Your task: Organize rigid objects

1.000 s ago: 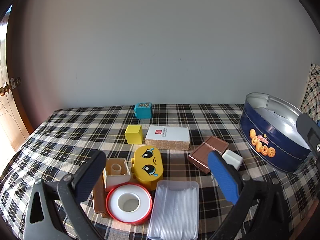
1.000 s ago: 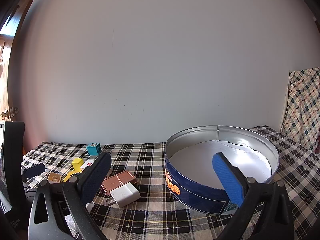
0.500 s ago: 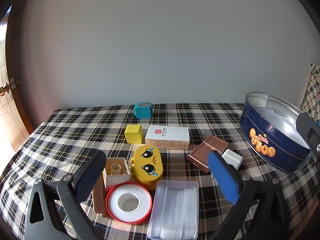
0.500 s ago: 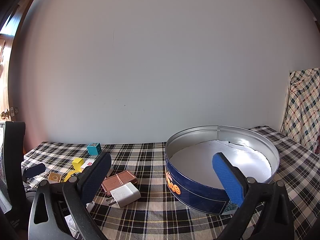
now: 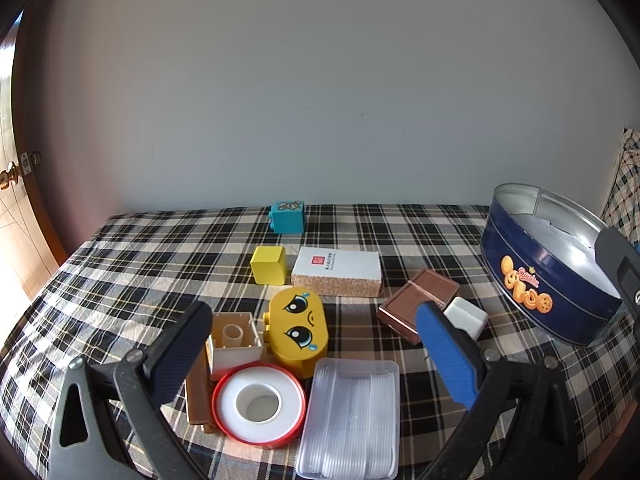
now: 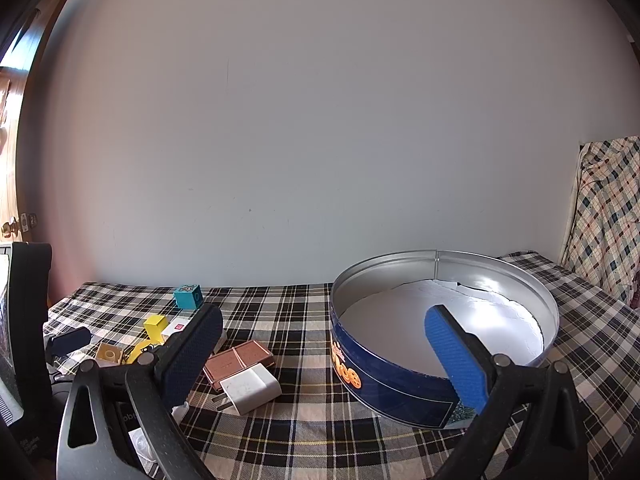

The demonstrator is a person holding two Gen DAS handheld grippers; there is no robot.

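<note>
Charger (image 5: 465, 317) between case (image 5: 418, 305) and tin (image 5: 548, 276)

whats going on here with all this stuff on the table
A person holds two grippers over a plaid-covered table. The left gripper and the right gripper are both open and hold nothing. The blue cookie tin has no objects in it, while toy blocks, a tape roll and a charger lie loose beside it.

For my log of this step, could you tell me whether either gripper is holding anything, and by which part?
Nothing is held. The left gripper and the right gripper are both open and empty, above the table.
</note>
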